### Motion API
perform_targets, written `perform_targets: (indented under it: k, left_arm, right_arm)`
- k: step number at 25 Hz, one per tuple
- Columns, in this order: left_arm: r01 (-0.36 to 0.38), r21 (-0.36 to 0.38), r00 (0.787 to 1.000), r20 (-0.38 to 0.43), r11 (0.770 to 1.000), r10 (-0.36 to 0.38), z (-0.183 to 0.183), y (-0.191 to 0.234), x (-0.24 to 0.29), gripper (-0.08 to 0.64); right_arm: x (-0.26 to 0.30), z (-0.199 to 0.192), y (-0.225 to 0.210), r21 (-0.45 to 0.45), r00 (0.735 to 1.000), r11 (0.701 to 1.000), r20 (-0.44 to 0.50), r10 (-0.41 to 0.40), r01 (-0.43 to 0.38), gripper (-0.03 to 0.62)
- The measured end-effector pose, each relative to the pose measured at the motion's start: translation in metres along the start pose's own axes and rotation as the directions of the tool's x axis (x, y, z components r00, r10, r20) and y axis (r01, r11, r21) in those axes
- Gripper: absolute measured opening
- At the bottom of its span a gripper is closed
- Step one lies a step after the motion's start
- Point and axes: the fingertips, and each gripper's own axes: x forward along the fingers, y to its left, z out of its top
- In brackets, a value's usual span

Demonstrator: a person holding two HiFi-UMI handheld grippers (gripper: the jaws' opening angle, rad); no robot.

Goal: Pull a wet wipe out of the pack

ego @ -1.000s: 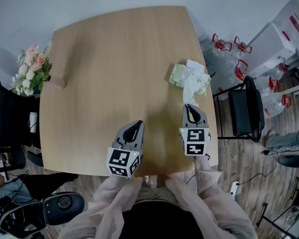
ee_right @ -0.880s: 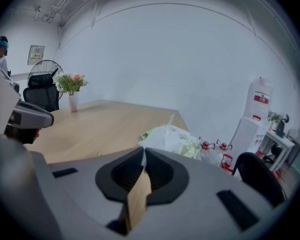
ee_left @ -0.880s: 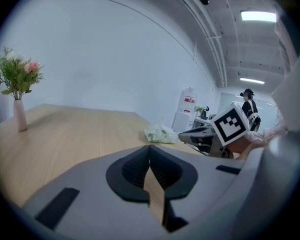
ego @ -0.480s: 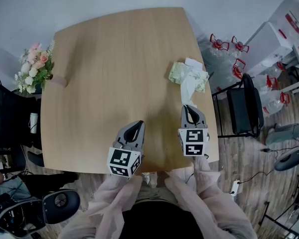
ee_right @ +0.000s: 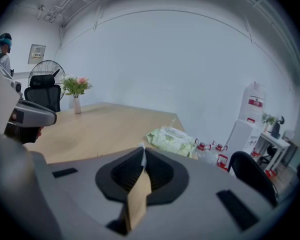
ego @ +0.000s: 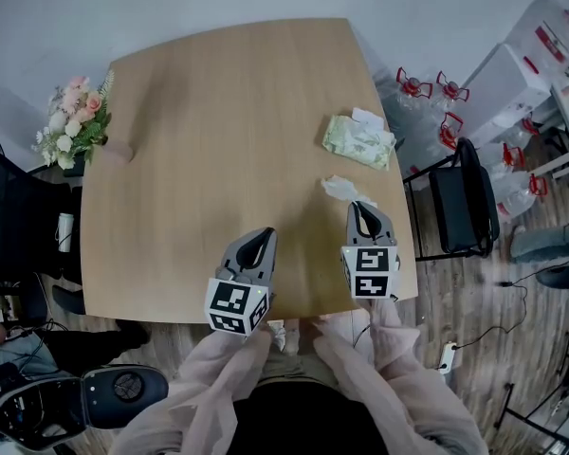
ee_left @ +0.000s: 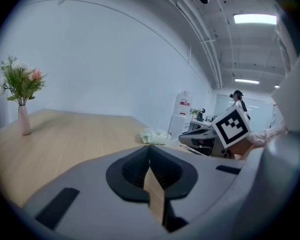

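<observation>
Clearly the wet wipe (ego: pixel 341 189) is out, well apart from the pack (ego: pixel 358 141) near the table's edge. The right gripper's (ego: pixel 361 207) closed jaws pinch only a sliver, which could slip. The left gripper (ego: pixel 262 239) is closed, empty.

We read right gripper (ee_right: pixel 142 165) jaws pinched on a white wet wipe (ee_right: pixel 143 153) sliver, just short of the pack (ee_right: pixel 172 139).

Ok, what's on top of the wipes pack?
Only a white piece at the far edge of the wipes pack. The loose wipe is apart, pinched in the right gripper. Inside is covered.
</observation>
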Motion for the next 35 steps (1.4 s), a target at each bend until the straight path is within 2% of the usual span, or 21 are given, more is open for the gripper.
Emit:
perform_targets:
  k: [14, 25, 35]
  left_arm:
    - [0.002, 0.007, 1.0, 0.027, 1.0, -0.002, -0.006, 0.006, -0.041, 0.012]
    - [-0.03, 0.003, 0.998, 0.048, 1.0, 0.029, -0.005, 0.015, -0.063, 0.012]
    - [-0.058, -0.003, 0.995, 0.075, 0.998, 0.058, 0.0, 0.024, -0.077, 0.012]
  right_arm:
    - [-0.042, -0.007, 0.032, 0.052, 1.0, 0.999, 0.003, -0.007, 0.007, 0.02]
    - [-0.065, 0.005, 0.059, 0.174, 0.994, 0.98, 0.059, 0.087, -0.096, 0.018]
    - [-0.086, 0.02, 0.067, 0.304, 0.977, 0.936, 0.166, 0.132, -0.178, 0.017]
